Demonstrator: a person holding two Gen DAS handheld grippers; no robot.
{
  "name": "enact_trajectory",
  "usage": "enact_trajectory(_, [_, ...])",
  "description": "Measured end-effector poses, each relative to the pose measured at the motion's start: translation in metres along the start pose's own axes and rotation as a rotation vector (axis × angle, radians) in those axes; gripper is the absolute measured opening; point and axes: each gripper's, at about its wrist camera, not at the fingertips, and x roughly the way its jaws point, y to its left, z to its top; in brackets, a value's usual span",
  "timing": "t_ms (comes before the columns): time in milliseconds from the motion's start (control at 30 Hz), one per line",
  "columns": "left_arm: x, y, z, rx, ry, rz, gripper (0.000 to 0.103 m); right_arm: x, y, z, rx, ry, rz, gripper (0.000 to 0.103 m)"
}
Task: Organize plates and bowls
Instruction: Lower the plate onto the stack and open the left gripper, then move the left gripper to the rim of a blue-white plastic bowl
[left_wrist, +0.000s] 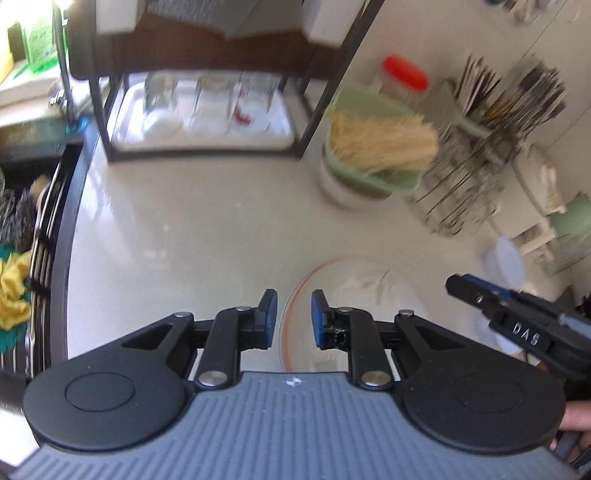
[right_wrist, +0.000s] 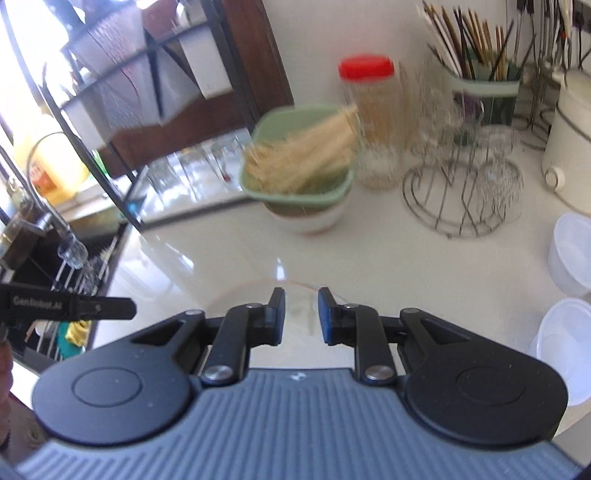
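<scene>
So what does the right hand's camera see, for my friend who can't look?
The right tool hangs over a clear glass plate on a white counter, its jaws slightly apart with nothing visibly gripped. Behind stand a green bowl of pale sticks, a red-lidded jar and a wire rack.

A glossy cream worktop (left_wrist: 192, 229) fills the middle here, bright daylight glaring off it from the left. At the back stands a dark metal-framed rack (left_wrist: 207, 92) with a white tray (left_wrist: 199, 125) of upturned clear glasses on its lower level. Off to the left, a dark sink (left_wrist: 33, 173) with a chrome tap (right_wrist: 48, 218) curving above it, scouring pads and a yellow cloth (left_wrist: 13, 291) lying beside. On the right, a pale wall (right_wrist: 321, 33), a red-lidded jar (right_wrist: 369, 122), a wire stand (right_wrist: 461, 192), a green holder packed with chopsticks (right_wrist: 476, 48), and a white cooker (right_wrist: 569, 147) at the edge. The picture is blurred throughout.
</scene>
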Motion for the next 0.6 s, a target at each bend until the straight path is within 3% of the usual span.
enact_trajectory(300, [-0.027,-0.035,0.023,0.100,-0.091,-0.058,0.022,-0.036,0.013,0.017,0.006,-0.121,-0.028,0.023])
enact_trajectory(600, [-0.008,-0.085,0.010,0.079,-0.123,-0.047,0.022,-0.054,-0.031,0.025,-0.018,-0.148,-0.034,0.023])
